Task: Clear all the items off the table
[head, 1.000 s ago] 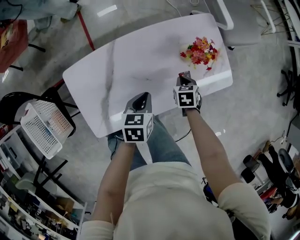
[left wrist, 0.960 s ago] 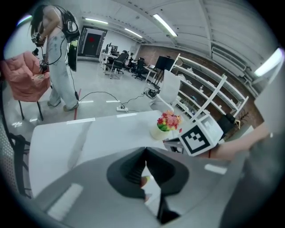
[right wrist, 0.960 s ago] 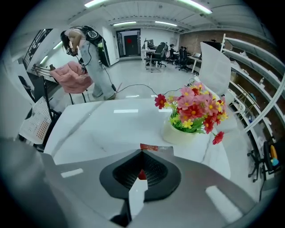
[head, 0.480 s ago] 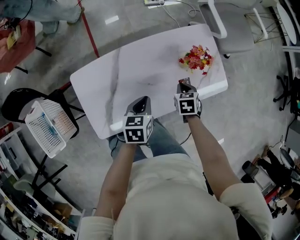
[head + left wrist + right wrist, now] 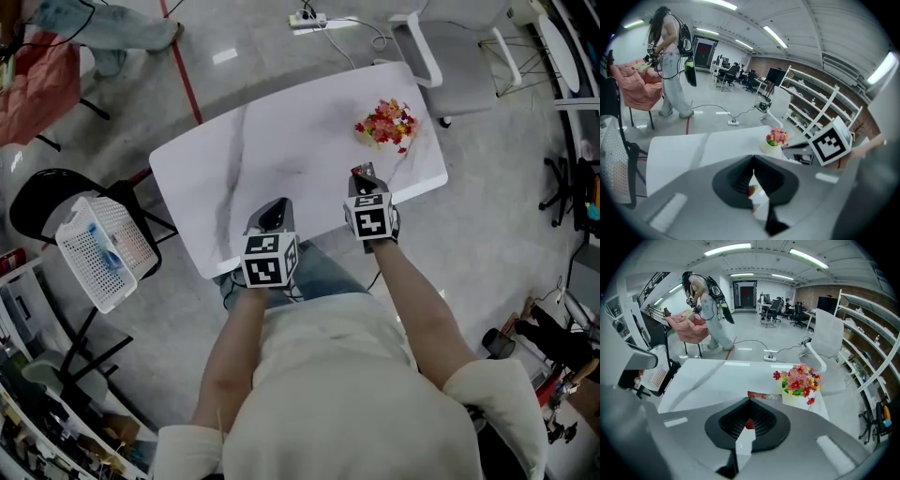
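Worktop: white slab with grey marble veining, seen from above at a slant, on a grey floor.

Potted flowers: red, pink and yellow blooms in a pale pot. They stand upright near the far right corner of the worktop.

Red packet: a thin red strip with a silvery end, between the potted flowers and the near edge. In the right gripper view its near end meets the tips of the jaws. Whether it is pinched there or lies on the worktop cannot be told.

Left hand-held gripper: over the near edge of the worktop, marker cube on top, pointing down and away from the person. Its jaws are pressed together with nothing between them.

Right hand-held gripper: over the near right part of the worktop, near the potted flowers but apart from them. Its jaws are likewise drawn fully together.

Basket: white and perforated, tilted on a black chair left of the worktop, with a blue item inside.

Office chair: white and grey, beyond the far right corner.

Power strip: white, on the floor beyond the worktop.

Person: standing in the background beside a pink seat.
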`<control>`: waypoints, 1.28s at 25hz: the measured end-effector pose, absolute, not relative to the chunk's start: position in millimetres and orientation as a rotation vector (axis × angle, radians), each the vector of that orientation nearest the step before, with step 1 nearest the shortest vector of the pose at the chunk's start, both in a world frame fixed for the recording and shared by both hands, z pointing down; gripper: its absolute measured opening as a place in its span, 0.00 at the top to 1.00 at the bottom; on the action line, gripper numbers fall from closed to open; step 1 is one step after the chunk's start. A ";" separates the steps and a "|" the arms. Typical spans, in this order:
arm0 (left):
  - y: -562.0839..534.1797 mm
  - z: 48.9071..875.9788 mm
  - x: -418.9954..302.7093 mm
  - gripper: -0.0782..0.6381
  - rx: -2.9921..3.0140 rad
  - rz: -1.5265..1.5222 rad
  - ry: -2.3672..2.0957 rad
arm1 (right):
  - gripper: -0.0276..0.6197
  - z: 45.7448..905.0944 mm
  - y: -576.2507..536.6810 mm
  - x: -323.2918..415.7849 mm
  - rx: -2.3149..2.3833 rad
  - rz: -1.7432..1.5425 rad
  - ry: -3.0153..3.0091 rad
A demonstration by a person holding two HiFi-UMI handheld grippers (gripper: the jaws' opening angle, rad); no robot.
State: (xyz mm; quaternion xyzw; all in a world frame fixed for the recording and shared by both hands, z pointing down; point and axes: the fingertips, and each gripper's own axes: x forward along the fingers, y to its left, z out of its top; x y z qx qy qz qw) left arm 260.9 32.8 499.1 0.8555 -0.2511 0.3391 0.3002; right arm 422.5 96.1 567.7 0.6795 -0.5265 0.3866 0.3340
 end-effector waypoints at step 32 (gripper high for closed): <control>14.5 444.7 108.1 0.88 2.320 0.807 -0.781 | 0.96 494.6 68.8 282.1 1.748 0.845 -1.515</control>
